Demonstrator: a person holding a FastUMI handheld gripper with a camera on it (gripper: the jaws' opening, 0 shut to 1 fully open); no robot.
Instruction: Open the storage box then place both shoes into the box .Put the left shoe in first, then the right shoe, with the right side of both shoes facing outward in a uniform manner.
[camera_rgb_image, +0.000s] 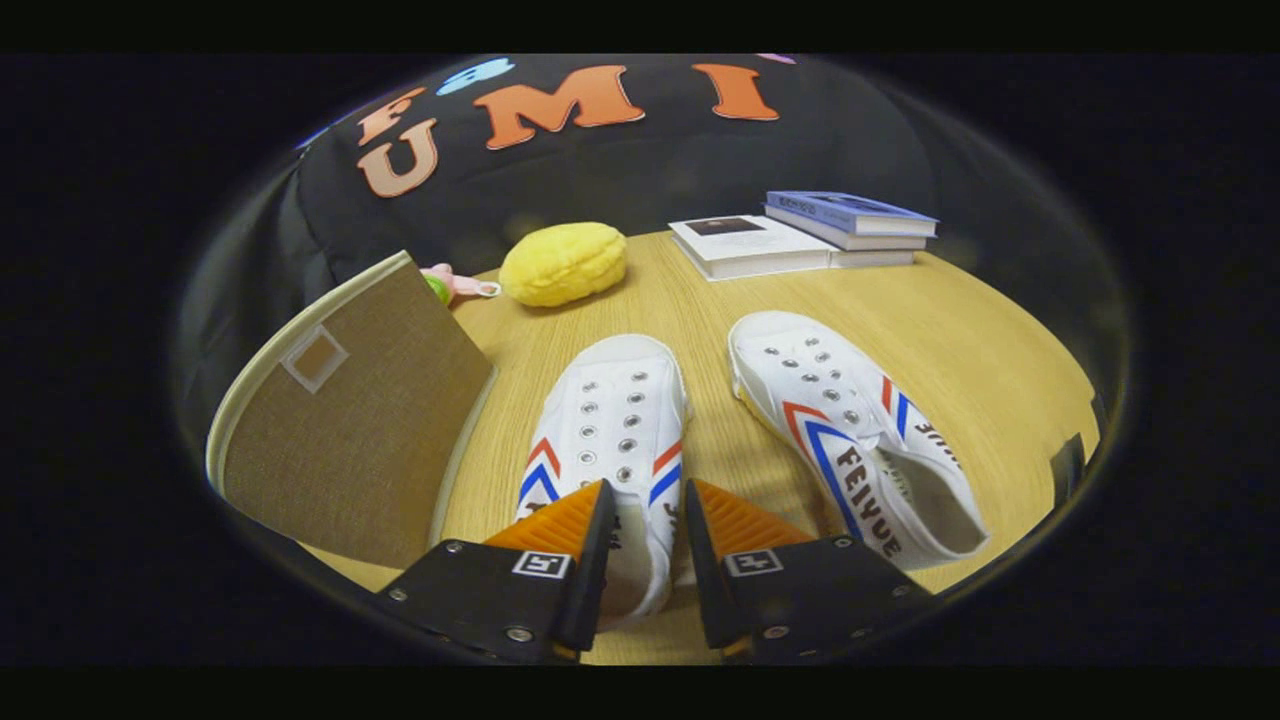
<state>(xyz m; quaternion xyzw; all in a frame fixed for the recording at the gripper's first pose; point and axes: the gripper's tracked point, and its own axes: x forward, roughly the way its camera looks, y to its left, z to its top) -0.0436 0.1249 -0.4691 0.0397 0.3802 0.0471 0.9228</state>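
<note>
Two white canvas shoes with red and blue chevron stripes lie on a light wooden table (960, 340), toes pointing away from the camera. The nearer shoe (615, 420) lies straight ahead of the gripper (648, 520), and its heel end sits in the gap between the two fingers. The fingers are spread apart, one on each side of that shoe's rear part; whether either finger actually touches the canvas cannot be told from this angle. This shoe rests on its sole, with rows of metal eyelets and no laces visible.

The second shoe (850, 430) lies just beside the first, on its right, angled so its toe leans slightly toward the first shoe. Its open mouth faces up and its striped side with dark lettering faces the camera.

To the left of the first shoe stands the storage box (350, 430), a brown fabric-covered box with a pale trim. A flat brown panel with a small square patch faces the camera and tilts, so the box's inside is hidden.

Beyond the first shoe, near the table's far edge, lies a yellow plush toy (563, 263). A small pink and green toy (450, 285) sits just left of it, partly behind the box. Farther right of the plush, a stack of books (800, 240) rests at the far edge, a blue-covered one on top.
</note>
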